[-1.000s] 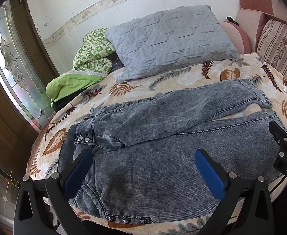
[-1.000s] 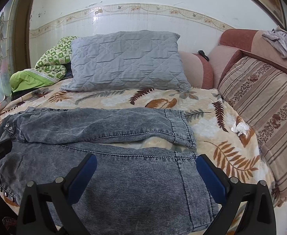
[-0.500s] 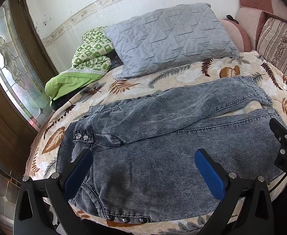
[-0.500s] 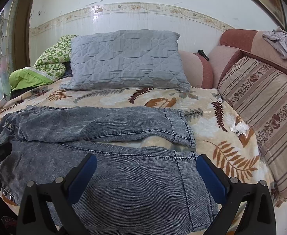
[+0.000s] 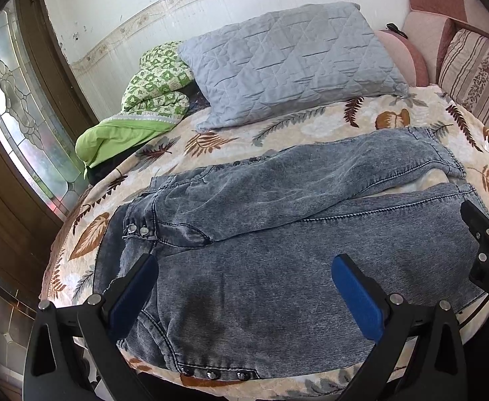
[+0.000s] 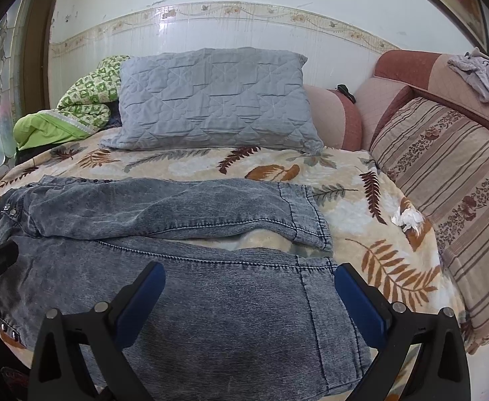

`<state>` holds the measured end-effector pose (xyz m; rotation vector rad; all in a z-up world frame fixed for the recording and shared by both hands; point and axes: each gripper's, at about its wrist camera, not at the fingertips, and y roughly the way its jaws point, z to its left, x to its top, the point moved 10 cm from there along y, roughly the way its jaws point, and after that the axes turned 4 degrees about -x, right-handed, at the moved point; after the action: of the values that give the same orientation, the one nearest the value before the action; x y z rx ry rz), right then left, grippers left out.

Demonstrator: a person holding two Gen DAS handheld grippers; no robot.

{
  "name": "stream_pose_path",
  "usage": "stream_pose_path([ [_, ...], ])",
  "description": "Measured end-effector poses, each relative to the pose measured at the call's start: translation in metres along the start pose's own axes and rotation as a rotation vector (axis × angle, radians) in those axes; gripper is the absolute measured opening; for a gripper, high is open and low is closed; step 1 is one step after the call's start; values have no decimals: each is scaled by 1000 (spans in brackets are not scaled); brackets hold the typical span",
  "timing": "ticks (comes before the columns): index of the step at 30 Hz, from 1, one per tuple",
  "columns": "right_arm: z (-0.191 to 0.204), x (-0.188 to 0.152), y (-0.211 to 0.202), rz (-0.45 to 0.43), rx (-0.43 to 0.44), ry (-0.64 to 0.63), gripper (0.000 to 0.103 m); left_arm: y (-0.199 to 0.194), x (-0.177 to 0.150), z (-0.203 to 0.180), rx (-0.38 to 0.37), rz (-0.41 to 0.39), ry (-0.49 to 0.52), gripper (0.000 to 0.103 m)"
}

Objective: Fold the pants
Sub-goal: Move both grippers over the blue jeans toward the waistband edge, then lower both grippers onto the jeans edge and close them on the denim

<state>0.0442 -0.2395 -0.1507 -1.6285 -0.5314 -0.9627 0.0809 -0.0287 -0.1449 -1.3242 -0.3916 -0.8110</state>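
Grey washed denim pants (image 5: pixel 278 250) lie flat across the leaf-print bedspread (image 5: pixel 211 140), waist to the left, both legs running right. The far leg lies partly over the near one. My left gripper (image 5: pixel 244 287) is open and empty, hovering over the waist and seat near the bed's front edge. My right gripper (image 6: pixel 249 295) is open and empty above the near leg's hem end (image 6: pixel 311 300). The pants also show in the right wrist view (image 6: pixel 177 284). Each gripper's body shows at the edge of the other's view.
A grey quilted pillow (image 5: pixel 288 63) and a green patterned blanket (image 5: pixel 144 107) lie at the back of the bed. Striped and pink cushions (image 6: pixel 445 173) stand along the right. A crumpled white tissue (image 6: pixel 408 217) lies on the bedspread. A glass-panelled door (image 5: pixel 14 117) is at left.
Both grippers have drifted slightly closer to the pants and lower. The pants have not moved and both grippers stay open.
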Motion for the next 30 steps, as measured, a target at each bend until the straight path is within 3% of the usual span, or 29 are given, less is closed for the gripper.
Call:
stream_pose_path([
  [30, 19, -18, 25, 71, -41, -93, 103, 45, -24, 16, -29, 89, -66, 103],
])
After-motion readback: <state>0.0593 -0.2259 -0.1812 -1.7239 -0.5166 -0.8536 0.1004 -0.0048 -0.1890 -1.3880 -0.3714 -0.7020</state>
